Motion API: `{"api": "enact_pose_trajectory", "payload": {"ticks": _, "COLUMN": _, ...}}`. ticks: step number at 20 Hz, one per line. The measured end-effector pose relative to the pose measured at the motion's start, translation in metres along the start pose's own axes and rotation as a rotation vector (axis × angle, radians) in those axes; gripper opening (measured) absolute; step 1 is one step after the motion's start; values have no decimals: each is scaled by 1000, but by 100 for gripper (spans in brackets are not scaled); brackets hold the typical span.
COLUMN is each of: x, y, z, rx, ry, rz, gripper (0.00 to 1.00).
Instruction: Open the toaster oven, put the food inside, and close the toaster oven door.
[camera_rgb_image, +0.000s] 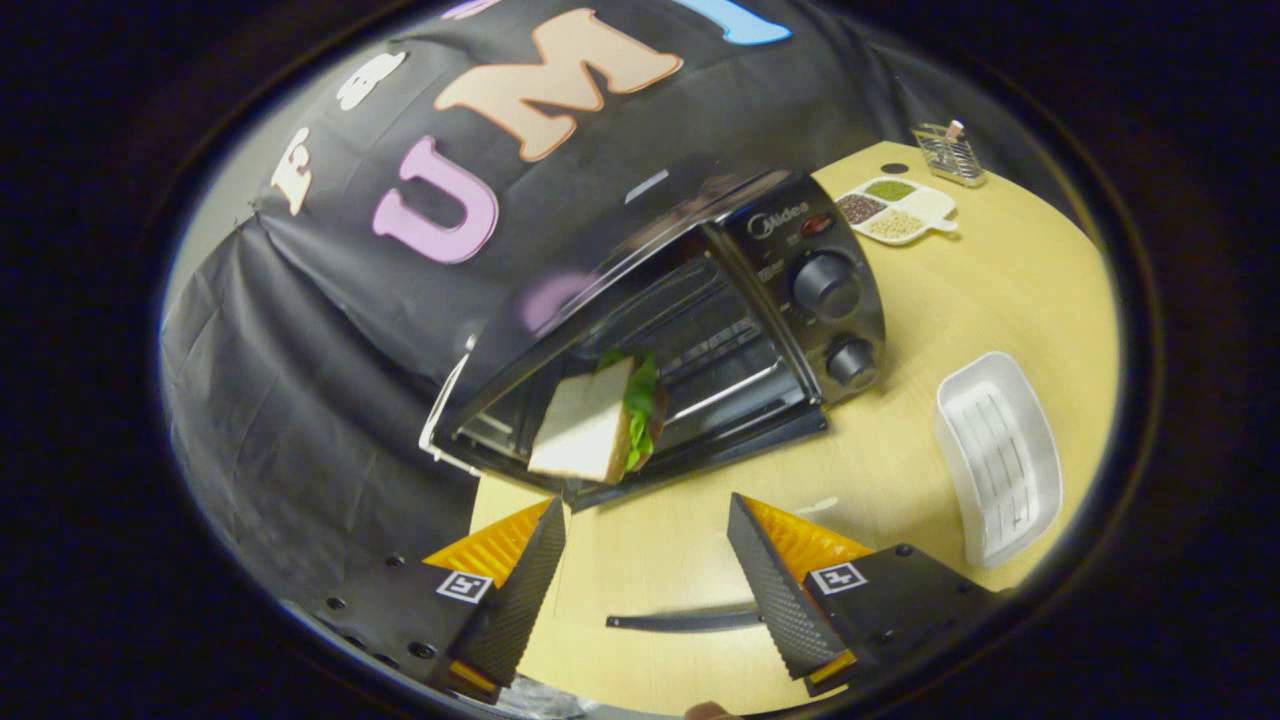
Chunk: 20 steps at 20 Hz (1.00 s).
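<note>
A black toaster oven stands on the wooden table, its two knobs on the right of its front. Its door is folded down and the cavity with its wire rack shows. A sandwich of white bread and green lettuce sits tilted at the mouth of the cavity, its near corner over the door's edge. My gripper hangs back from the oven, a short way in front of the door. Its fingers are spread wide and open, with only bare table between them.
A white rectangular tray lies on the table to the right of the oven. Beyond it are a divided dish of grains and a small wire holder. Black cloth hangs behind and to the left of the oven.
</note>
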<state>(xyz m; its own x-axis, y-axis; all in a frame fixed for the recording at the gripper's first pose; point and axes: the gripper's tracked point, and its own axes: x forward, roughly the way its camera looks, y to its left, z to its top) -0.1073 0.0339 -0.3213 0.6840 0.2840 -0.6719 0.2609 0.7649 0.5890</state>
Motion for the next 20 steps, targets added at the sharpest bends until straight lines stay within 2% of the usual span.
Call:
{"api": "enact_pose_trajectory", "payload": {"ticks": 11, "x": -34, "y": -11, "z": -88, "rx": -195, "ry": 293, "rz": -10, "gripper": 99}}
{"api": "enact_pose_trajectory", "payload": {"ticks": 16, "x": -41, "y": -19, "z": -111, "rx": -263, "ry": 359, "rz": -16, "gripper": 99}}
{"api": "enact_pose_trajectory", "payload": {"ticks": 20, "x": -43, "y": -34, "z": -125, "rx": -322, "ry": 401, "rz": -64, "gripper": 99}}
